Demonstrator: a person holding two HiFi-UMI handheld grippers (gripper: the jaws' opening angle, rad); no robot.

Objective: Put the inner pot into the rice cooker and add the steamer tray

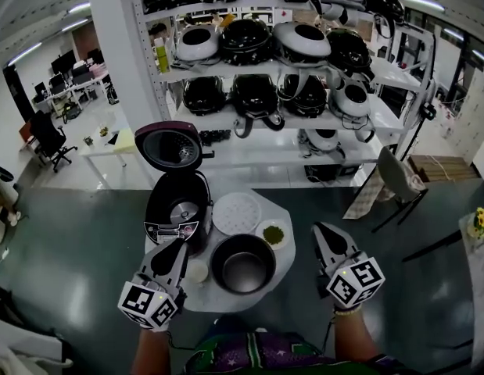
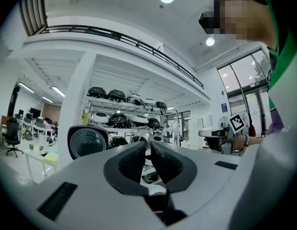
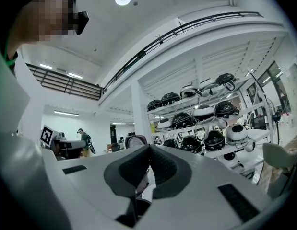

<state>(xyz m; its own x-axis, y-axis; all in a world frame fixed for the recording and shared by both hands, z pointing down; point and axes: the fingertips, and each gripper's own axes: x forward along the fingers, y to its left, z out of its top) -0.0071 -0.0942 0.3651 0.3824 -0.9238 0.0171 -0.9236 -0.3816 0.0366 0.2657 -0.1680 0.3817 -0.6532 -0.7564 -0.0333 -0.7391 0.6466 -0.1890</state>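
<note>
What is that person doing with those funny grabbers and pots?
A person holds a gripper in each hand over a small table. The left gripper and right gripper both have shut, empty jaws. The rice cooker stands open. The inner pot sits beside it, and the steamer tray lies just behind. Neither is in the cooker yet.

White shelving (image 1: 226, 119) of cookers stands beyond the dark floor (image 1: 85, 233).
</note>
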